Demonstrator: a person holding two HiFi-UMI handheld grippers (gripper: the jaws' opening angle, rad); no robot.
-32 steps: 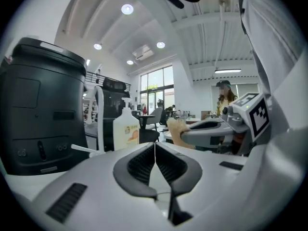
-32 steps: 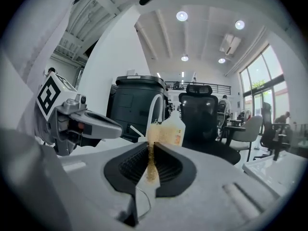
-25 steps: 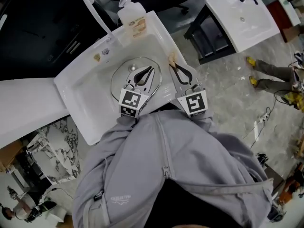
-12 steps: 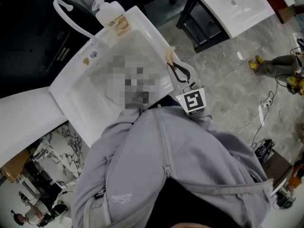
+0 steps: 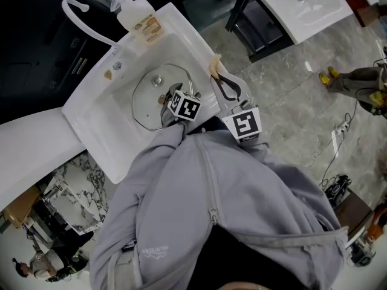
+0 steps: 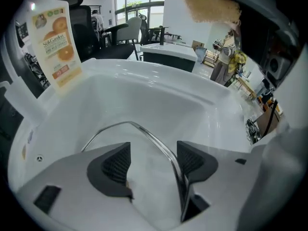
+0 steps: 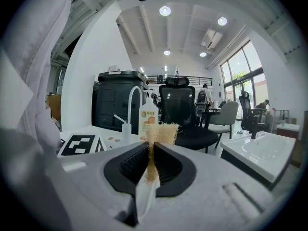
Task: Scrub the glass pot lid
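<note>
The glass pot lid (image 5: 150, 98) lies flat in the white sink (image 5: 91, 110), knob up. My left gripper (image 5: 167, 104) sits low over the lid's near right edge. In the left gripper view its jaws (image 6: 154, 160) are opening, and the lid's metal rim (image 6: 144, 134) runs between them close to the right pad without being pressed. My right gripper (image 5: 217, 77) hovers at the sink's right rim, shut on a tan scrub pad (image 5: 214, 64). The pad (image 7: 161, 131) sticks up from between the pads (image 7: 151, 162).
A soap bottle (image 5: 142, 14) stands on the sink's far corner beside the curved white faucet (image 5: 78, 8). A second sink top (image 5: 302, 5) stands at the far right. A person's feet (image 5: 351, 80) are on the marble floor to the right.
My left gripper has turned and drawn toward the lid's near right edge, and its jaws now stand apart. The right gripper keeps the scrub pad at the sink's rim. The head view has shifted.
</note>
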